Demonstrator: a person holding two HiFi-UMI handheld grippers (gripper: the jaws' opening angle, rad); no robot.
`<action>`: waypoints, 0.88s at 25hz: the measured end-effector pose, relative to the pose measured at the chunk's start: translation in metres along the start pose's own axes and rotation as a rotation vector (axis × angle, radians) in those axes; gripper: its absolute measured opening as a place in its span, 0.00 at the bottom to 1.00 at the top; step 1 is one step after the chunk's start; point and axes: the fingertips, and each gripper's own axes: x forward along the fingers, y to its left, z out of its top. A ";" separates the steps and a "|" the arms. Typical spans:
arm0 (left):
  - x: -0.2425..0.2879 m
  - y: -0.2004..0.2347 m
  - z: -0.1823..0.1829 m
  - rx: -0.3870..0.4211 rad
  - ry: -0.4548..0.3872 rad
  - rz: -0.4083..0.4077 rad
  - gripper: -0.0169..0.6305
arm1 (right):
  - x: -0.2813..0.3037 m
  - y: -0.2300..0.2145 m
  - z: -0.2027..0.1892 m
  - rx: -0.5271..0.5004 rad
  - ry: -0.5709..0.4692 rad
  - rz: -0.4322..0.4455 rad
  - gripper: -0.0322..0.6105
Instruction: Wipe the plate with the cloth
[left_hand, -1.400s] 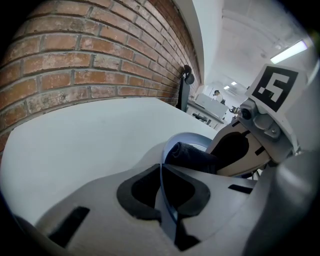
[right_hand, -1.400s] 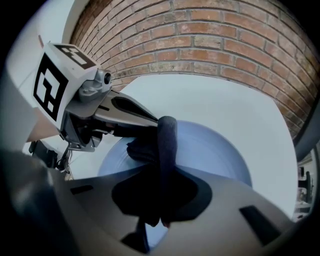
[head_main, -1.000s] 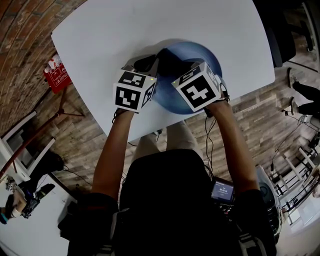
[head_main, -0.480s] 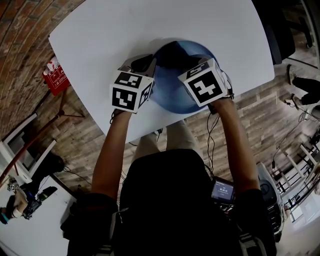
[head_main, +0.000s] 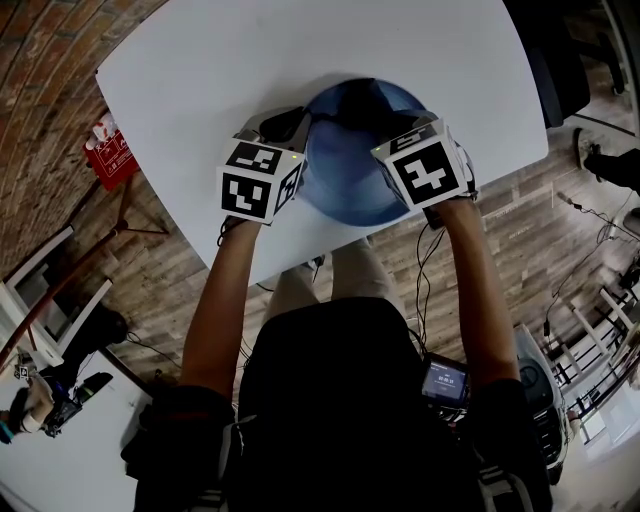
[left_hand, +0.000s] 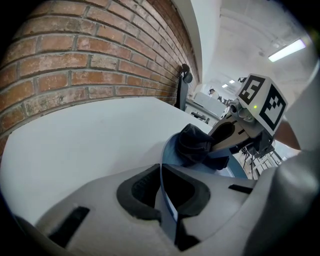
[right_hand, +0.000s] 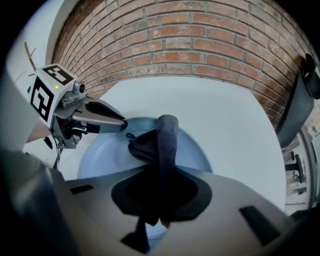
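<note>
The white table (head_main: 200, 80) holds a blue plate (head_main: 345, 185) close to its near edge. The left gripper (left_hand: 167, 210) is clamped on the plate's rim, steadying it as far as I can judge. The right gripper (right_hand: 160, 200) pinches a dark cloth (right_hand: 152, 140), whose bunched end rests on the plate's far side. Wiping looks under way. How much of the surface remains to be wiped, I can't tell.

No wording can be read. The red box (head_main: 110, 150) carries white print too small to make out, and the small lit screen (head_main: 444, 380) shows only illegible marks.
</note>
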 end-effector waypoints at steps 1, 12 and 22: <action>0.000 0.000 0.000 0.001 0.000 0.001 0.07 | 0.000 -0.001 -0.001 0.001 0.000 -0.004 0.15; 0.000 0.002 -0.001 0.003 0.004 0.015 0.07 | -0.007 -0.009 -0.022 0.025 0.021 -0.023 0.15; 0.000 0.000 0.001 0.001 0.000 0.025 0.07 | -0.014 -0.006 -0.038 0.033 0.034 -0.015 0.15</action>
